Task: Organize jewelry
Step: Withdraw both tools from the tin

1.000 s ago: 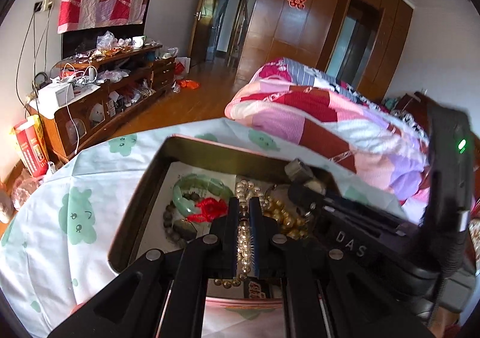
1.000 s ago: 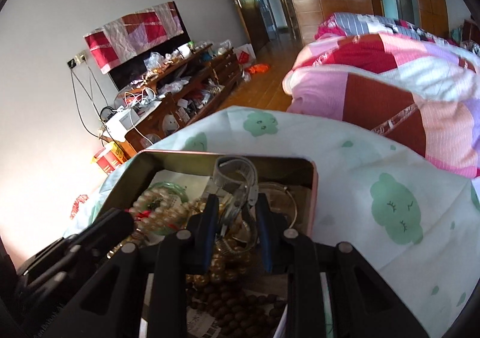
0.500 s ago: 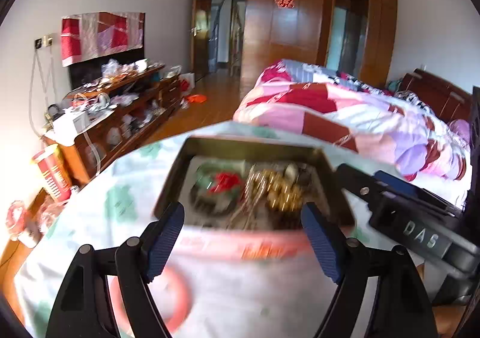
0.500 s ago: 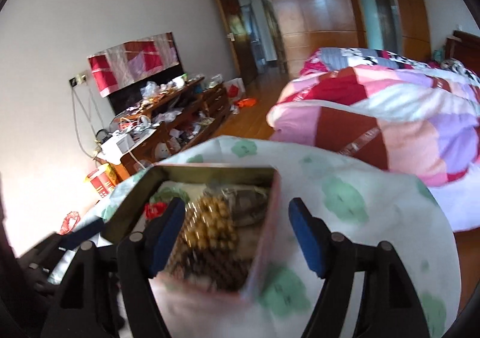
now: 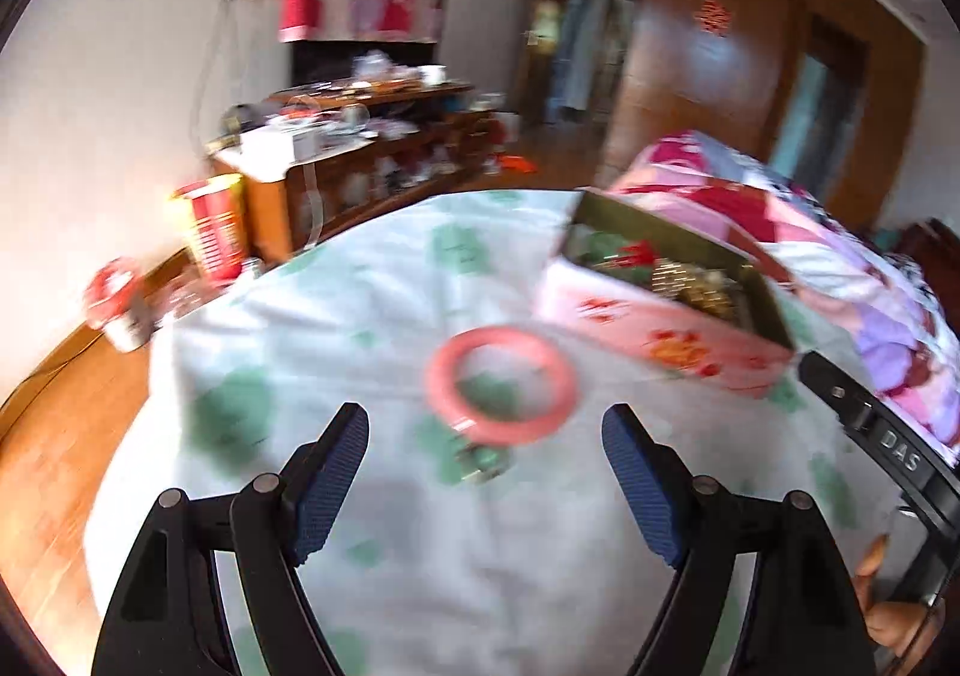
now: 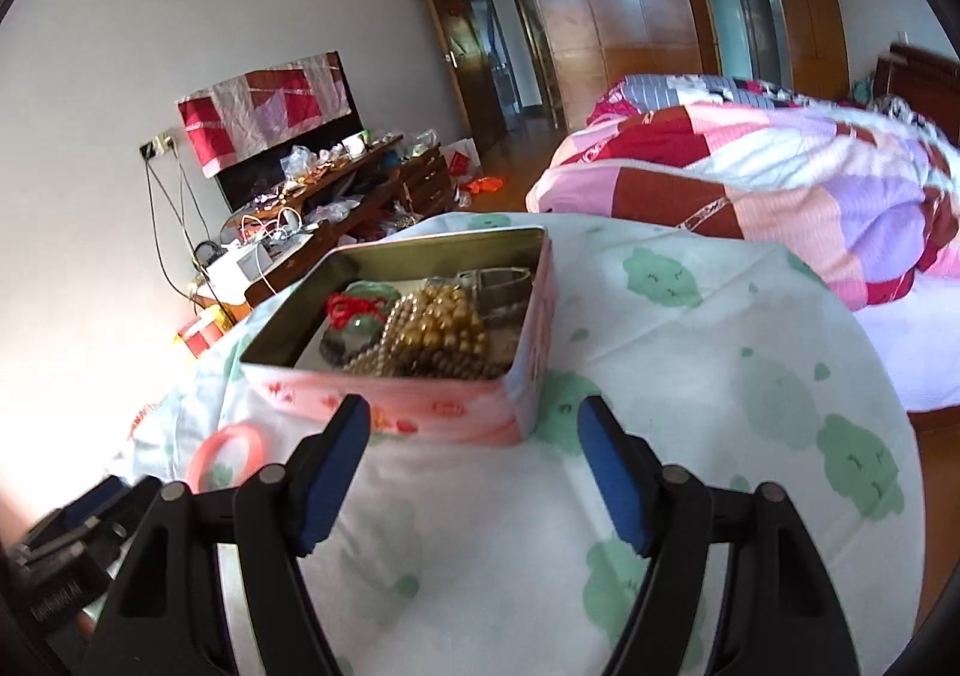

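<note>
Both tongs spread, empty: left tongs (image 5: 485,436) near pink bangle (image 5: 501,385), right tongs (image 6: 474,427) facing jewelry tin (image 6: 420,400) on tabletop (image 6: 720,406); bed (image 6: 780,166) behind.

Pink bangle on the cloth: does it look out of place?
Yes. The pink bangle lies alone on the cloth, outside the tin that holds the other jewelry. Both grippers are open and empty.

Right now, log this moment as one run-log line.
left gripper: open, empty, facing pink bangle on cloth | right gripper: open, empty, before tin | tin: open, holds beads
</note>
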Demonstrator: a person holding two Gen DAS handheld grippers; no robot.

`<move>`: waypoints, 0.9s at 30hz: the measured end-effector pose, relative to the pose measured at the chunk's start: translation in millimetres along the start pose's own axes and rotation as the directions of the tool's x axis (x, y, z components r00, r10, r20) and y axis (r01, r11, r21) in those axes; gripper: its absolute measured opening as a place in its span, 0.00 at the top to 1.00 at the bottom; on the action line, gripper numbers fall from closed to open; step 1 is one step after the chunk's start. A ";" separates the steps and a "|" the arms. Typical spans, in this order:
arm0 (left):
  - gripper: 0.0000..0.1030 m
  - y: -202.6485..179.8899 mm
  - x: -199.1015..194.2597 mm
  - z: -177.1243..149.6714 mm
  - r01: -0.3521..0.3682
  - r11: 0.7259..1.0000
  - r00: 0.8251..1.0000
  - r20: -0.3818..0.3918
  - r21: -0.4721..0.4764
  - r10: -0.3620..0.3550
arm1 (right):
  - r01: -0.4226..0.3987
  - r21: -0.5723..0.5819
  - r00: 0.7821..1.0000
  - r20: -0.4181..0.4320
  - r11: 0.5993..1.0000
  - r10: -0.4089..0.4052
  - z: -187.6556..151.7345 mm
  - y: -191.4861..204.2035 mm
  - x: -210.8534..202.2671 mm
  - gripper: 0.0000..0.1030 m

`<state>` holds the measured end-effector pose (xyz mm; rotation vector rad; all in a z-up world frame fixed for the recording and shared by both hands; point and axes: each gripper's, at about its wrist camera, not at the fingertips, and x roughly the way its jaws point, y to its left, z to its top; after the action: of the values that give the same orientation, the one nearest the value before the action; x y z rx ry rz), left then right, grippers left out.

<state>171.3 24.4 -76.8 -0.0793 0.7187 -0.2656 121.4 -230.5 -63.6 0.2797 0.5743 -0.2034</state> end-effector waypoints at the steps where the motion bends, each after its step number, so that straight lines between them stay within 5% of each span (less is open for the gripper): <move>1: 0.22 4.0 0.3 -2.6 -0.001 1.000 1.000 -0.008 -0.013 0.001 | 0.008 -0.020 1.000 0.000 1.000 -0.008 -4.8 3.1 -1.3 0.27; 13: 0.22 15.4 -3.1 -16.0 -0.100 0.995 0.995 -0.010 -0.013 0.100 | 0.047 -0.115 0.996 0.077 0.992 -0.038 -8.1 22.0 -16.9 0.27; 27: 0.22 24.3 -0.2 -30.2 -0.092 0.996 0.995 -0.049 -0.015 0.091 | 0.053 -0.224 0.988 0.154 0.973 -0.019 -18.4 44.1 -35.1 0.27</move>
<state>156.4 48.4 -103.4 -0.0565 0.7702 -0.1744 95.0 -179.3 -49.8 0.0308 0.4472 -0.1903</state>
